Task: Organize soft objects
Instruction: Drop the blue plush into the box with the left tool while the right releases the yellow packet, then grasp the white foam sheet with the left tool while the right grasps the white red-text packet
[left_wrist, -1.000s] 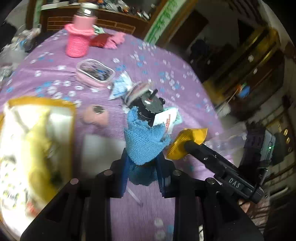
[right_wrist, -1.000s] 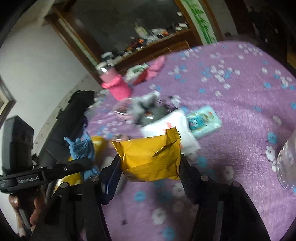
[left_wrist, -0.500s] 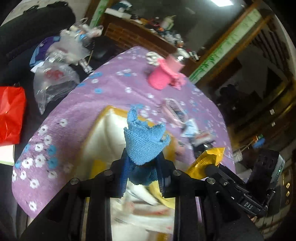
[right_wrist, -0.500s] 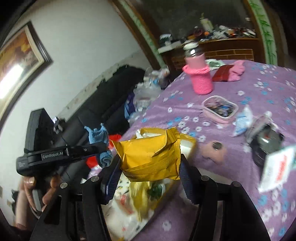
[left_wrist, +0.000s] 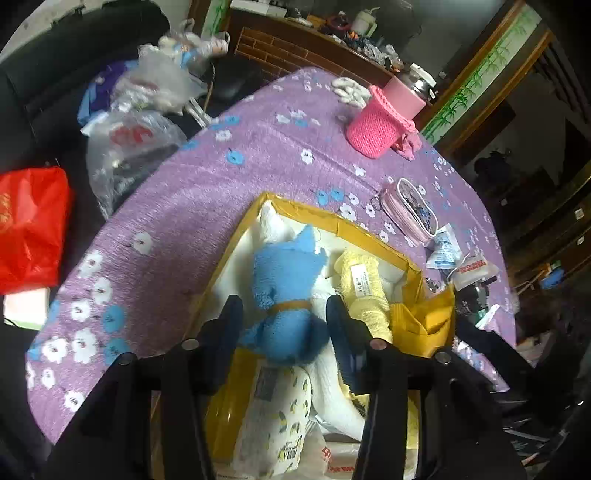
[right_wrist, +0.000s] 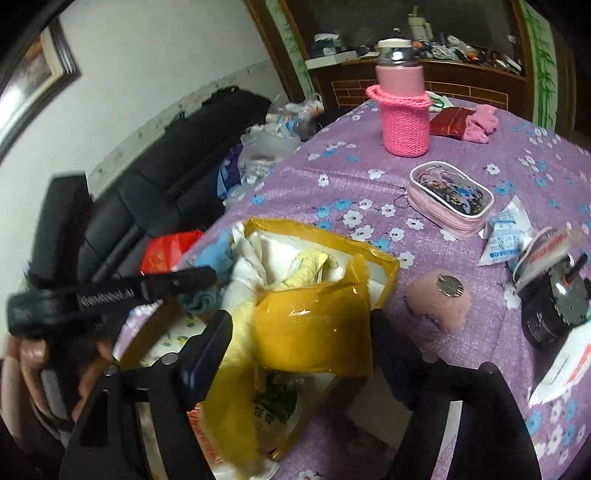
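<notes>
A yellow box (left_wrist: 306, 210) lined in white stands on the purple flowered table and holds soft things. My left gripper (left_wrist: 284, 321) is open over the box, and the blue cloth (left_wrist: 288, 284) lies loose between its fingers on a white cloth beside a yellow towel (left_wrist: 364, 291). My right gripper (right_wrist: 301, 328) is open with the yellow packet (right_wrist: 314, 328) resting between its fingers at the box's near right corner. The packet also shows in the left wrist view (left_wrist: 424, 325). The box also shows in the right wrist view (right_wrist: 332, 236).
A pink knitted bottle sleeve (right_wrist: 404, 122), a pink clear pouch (right_wrist: 448, 199), a fluffy pink piece with a coin (right_wrist: 439, 299), a black motor (right_wrist: 557, 306) and packets lie right of the box. A black sofa with plastic bags (left_wrist: 125, 140) and a red bag (left_wrist: 29, 229) lies left.
Both grippers moved over the yellow box and opened. The blue cloth was let go into the box, and the yellow packet now sits loose at its corner.
</notes>
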